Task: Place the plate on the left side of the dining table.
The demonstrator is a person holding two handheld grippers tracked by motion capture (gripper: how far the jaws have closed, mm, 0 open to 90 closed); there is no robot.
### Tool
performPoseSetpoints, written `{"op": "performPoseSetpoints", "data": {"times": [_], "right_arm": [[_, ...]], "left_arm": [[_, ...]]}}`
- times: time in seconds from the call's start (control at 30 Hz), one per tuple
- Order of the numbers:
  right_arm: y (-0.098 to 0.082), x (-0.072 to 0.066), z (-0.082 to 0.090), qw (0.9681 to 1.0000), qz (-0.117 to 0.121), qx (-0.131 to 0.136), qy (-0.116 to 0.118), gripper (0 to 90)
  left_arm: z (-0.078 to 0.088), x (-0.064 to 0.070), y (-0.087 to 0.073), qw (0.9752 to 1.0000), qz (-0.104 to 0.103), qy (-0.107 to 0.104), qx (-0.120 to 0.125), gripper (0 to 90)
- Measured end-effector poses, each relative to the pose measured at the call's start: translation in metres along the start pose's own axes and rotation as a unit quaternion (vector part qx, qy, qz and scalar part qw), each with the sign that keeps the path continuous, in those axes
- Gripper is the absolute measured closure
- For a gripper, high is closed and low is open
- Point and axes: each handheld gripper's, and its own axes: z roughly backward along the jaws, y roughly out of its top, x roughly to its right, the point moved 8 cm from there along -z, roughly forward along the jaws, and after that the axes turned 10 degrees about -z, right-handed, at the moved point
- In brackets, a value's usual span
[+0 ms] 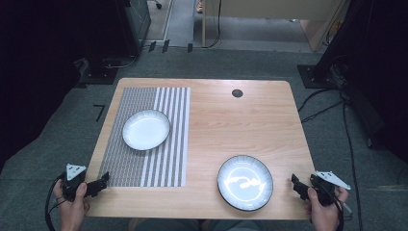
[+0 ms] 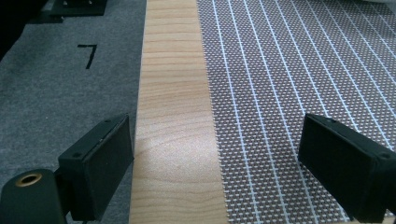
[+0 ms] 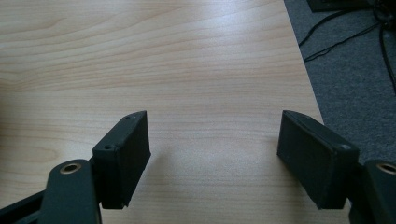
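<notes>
Beyond the left gripper (image 1: 103, 182), on the grey floor (image 2: 56, 84) beside the table (image 1: 231, 120), a black mark shaped like a 7 (image 2: 88, 54) can be read; no brand shows anywhere. That gripper's jaws stand spread and bare over the table's edge and the striped mat (image 1: 144, 159), with the far plate (image 1: 146, 129) ahead of it on the mat. Just inward of the right gripper (image 1: 294, 184), whose jaws are likewise wide apart with bare wood between them, lies the near plate (image 1: 245, 182), untouched.
</notes>
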Motion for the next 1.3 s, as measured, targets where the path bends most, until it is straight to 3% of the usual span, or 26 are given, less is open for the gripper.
{"op": "performPoseSetpoints", "data": {"times": [0.1, 0.3, 0.87, 1.03, 1.3], "right_arm": [[-0.001, -0.001, 0.000, 1.0000, 0.004, -0.001, -0.005, 25.3], [-0.004, -0.005, -0.003, 0.9988, 0.038, 0.004, -0.031, 21.3], [-0.008, -0.008, -0.004, 0.9986, 0.048, -0.002, -0.025, 12.2], [-0.011, -0.007, -0.004, 0.9986, 0.047, -0.003, -0.025, 3.3], [-0.011, -0.007, -0.004, 0.9986, 0.047, -0.004, -0.025, 2.7]], "left_arm": [[0.000, 0.001, 0.000, 1.0000, -0.003, 0.000, -0.001, 9.8], [-0.001, 0.002, 0.000, 1.0000, -0.005, -0.001, -0.003, 9.8], [-0.001, 0.002, 0.000, 1.0000, -0.006, -0.003, -0.002, 9.9], [-0.001, 0.002, 0.000, 1.0000, -0.007, -0.004, -0.001, 9.9], [-0.001, 0.002, -0.001, 1.0000, -0.008, -0.005, -0.001, 9.8]]}}
